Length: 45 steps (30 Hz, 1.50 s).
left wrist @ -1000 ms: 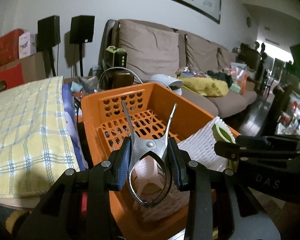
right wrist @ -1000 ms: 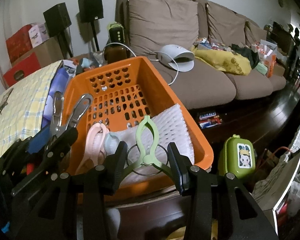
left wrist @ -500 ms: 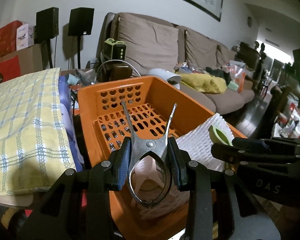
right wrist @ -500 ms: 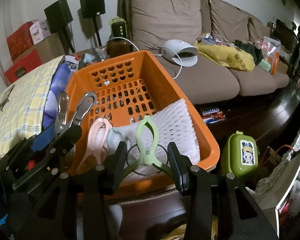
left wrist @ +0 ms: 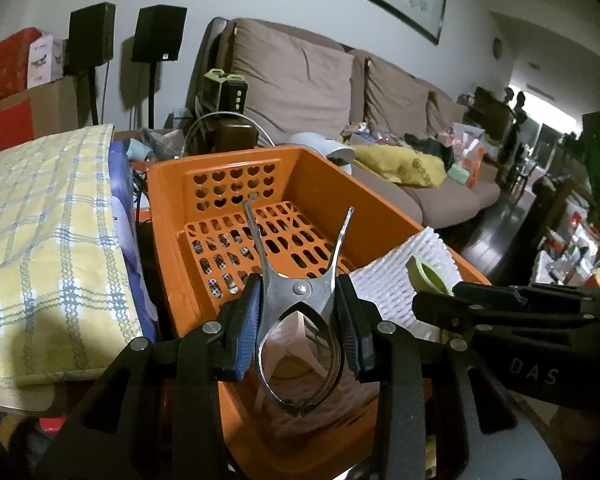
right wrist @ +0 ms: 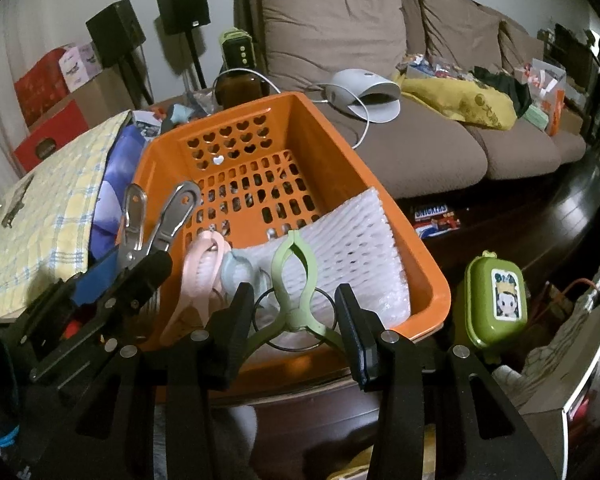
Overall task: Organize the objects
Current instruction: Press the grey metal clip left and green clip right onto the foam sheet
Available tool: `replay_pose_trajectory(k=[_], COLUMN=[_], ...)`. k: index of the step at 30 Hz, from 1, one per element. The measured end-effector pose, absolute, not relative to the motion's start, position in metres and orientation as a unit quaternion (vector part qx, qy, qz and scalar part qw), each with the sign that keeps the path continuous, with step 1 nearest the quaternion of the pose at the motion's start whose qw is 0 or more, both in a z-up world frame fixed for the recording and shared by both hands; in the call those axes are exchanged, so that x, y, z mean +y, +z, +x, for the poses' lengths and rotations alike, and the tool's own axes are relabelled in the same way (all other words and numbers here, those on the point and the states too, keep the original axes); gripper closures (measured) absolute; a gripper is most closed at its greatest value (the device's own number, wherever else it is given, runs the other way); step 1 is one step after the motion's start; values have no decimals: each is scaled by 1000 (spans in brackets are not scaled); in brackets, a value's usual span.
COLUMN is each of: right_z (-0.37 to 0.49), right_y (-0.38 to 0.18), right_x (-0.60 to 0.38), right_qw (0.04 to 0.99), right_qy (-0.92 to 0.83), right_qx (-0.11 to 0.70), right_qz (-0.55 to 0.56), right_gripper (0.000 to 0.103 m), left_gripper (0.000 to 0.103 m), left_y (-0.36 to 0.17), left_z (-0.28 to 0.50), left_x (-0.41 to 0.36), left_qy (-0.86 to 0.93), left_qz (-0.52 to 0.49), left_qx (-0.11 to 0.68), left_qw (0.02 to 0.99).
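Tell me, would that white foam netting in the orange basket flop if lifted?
Probably. The white foam netting already drapes over the orange basket wall, so it seems limp. Its open mesh suggests it is very light and easily snagged.

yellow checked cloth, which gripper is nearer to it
Left. The left gripper, holding a metal clip, is beside the cloth; the right gripper, holding a green clip, is farther away across the basket.
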State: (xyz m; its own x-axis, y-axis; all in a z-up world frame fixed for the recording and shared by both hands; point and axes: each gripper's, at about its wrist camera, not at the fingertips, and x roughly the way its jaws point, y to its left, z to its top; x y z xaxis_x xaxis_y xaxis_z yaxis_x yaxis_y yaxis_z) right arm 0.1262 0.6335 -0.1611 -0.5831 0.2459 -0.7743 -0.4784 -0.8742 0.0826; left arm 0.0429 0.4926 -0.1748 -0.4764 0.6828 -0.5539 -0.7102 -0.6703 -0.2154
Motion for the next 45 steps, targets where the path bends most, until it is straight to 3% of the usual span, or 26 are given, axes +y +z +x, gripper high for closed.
replay_pose_trajectory(k=[38,42,45], right_z=[119,119,119], right_y=[-171,-171,-172], right_x=[629,629,629], right_qw=[202,202,202], right_qy=[867,868,868], right_qx=[137,137,137], right_qz=[-434,-433,-433], right_gripper=[60,60,60], left_gripper=[69,67,59], left_y=[-193,-193,-192], left_z=[32,30,28], left_x=[499,499,495], left_qy=[836,835,839], left_qz=[-370,-373,-371], left_qx=[26,23,15], left_qw=[404,403,398])
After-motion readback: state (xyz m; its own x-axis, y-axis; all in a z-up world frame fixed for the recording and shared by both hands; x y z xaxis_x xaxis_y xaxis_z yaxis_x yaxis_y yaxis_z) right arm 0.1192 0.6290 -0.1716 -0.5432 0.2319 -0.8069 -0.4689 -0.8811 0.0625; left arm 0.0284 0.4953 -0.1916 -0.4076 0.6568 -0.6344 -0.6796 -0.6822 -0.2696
